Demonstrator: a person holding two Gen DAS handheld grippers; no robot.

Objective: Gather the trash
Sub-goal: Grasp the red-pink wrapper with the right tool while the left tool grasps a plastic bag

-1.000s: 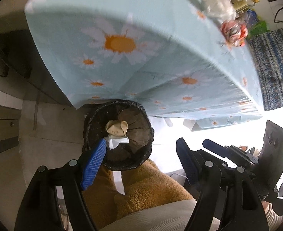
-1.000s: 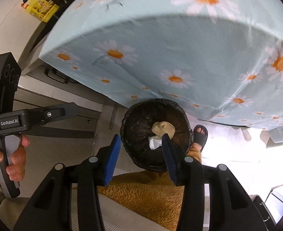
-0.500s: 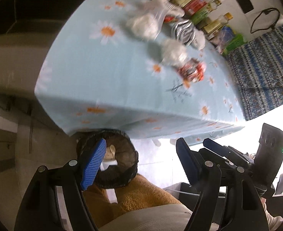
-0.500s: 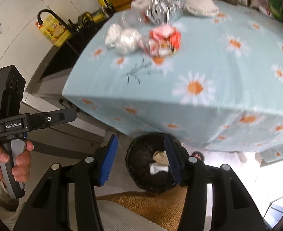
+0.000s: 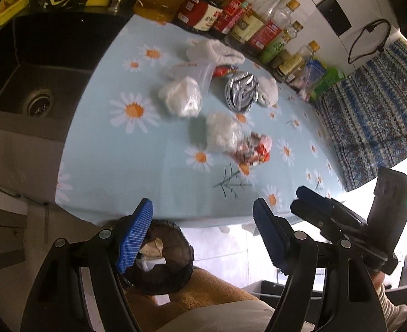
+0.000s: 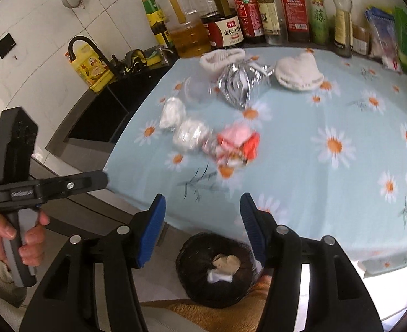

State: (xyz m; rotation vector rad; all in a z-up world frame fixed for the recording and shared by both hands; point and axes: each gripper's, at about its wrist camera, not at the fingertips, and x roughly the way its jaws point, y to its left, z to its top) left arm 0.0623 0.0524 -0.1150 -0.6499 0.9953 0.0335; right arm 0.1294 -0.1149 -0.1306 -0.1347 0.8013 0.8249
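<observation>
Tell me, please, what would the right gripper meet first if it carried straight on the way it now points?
Probably the daisy tablecloth near the table's front edge, short of the red wrapper. The right gripper is open and empty; depth is hard to judge.

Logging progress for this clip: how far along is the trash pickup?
Done: two scraps lie in the bin. In hand: nothing; left gripper and right gripper are empty, the right's jaws just opening. Left on the table: red wrapper, white wads, foil.
</observation>
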